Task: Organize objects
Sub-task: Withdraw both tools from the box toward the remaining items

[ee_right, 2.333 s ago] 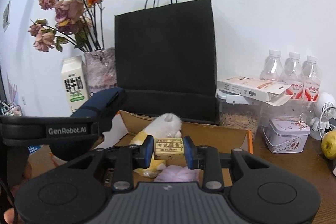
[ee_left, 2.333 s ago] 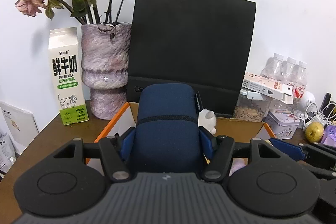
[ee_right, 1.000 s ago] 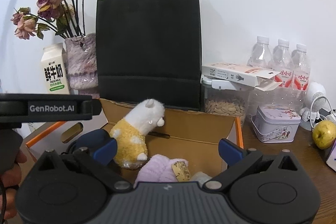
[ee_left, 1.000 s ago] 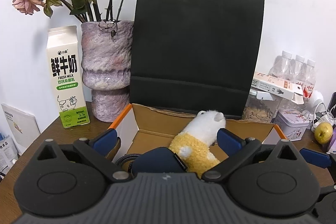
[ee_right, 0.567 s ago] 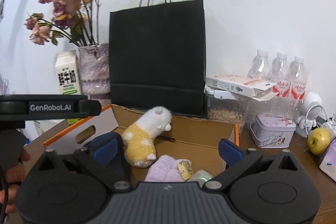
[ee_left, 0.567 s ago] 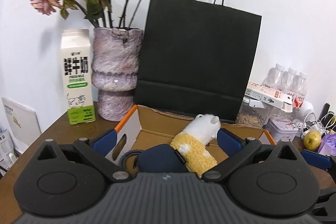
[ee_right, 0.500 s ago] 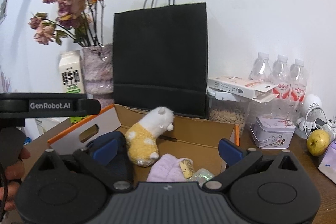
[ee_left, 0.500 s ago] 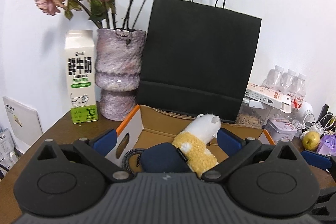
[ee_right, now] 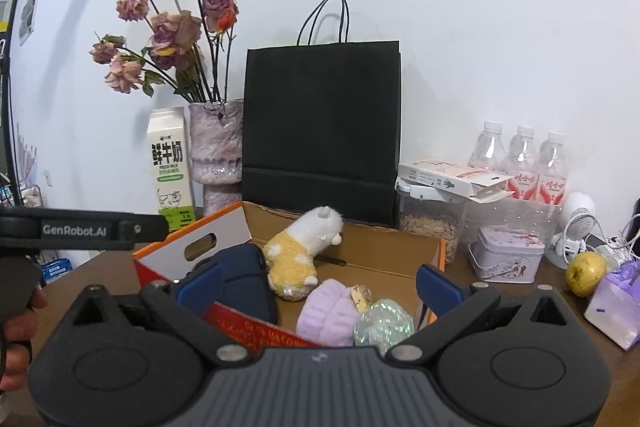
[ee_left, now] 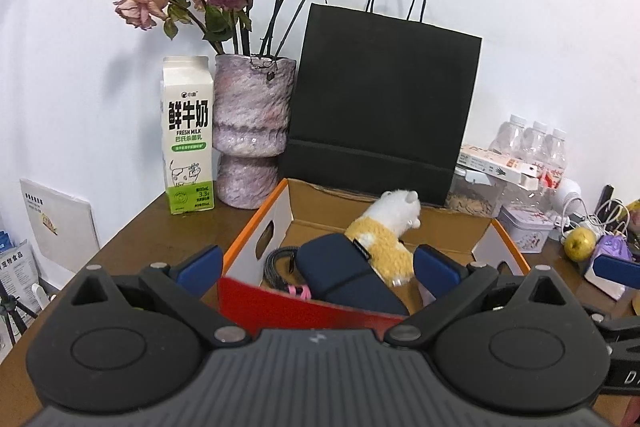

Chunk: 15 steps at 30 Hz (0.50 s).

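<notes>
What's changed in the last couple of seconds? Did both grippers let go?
Yes. The left gripper released the navy pouch into the cardboard box; the right gripper dropped its small tan block there. Both opened and pulled back. Plush toy and black bag unchanged.

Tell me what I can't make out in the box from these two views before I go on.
- Box floor, near part: both views, hidden by the gripper bodies and red front flap.
- Black cable: left view, its ends hidden behind the flap.
- Tan block: right view, print too small.
</notes>
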Motion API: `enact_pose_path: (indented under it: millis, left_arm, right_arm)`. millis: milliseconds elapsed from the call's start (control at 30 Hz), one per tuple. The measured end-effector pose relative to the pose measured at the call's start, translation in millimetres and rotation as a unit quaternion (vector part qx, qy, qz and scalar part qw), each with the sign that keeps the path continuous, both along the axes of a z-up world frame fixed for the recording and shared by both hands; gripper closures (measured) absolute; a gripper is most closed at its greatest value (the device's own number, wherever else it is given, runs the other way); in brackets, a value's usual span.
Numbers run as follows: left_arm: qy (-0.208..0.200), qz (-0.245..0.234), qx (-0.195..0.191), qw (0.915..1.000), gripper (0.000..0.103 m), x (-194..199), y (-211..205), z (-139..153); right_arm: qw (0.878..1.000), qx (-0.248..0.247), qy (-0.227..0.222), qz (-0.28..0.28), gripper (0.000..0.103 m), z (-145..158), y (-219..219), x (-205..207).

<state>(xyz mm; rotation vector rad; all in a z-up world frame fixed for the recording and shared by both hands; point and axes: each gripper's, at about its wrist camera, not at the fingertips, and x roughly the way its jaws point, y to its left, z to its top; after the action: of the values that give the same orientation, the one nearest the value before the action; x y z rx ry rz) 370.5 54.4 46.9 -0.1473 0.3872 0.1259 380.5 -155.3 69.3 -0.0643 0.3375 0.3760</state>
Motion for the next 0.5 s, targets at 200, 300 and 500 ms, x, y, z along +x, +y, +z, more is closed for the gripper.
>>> enact_pose_path:
  millis: [200,300,500]
  left_arm:
    - [0.011,-0.002,0.006,0.9999,0.000,-20.0,-5.5,-12.1]
    - [0.010,-0.005,0.009,0.9999,0.000,-30.3,-8.8,-16.3]
    - [0.014,-0.015,0.012,0.9997,0.000,-50.0,-14.3,-31.0]
  right_arm:
    - [1.000,-0.006,-0.009,-0.005,0.000,-9.3,-5.5,-22.8]
    - [1.000,-0.007,-0.011,-0.007,0.000,-15.0,-8.2,-36.2]
    - [1.000,-0.005,0.002,0.004,0.000,-34.8,-12.8,-60.0]
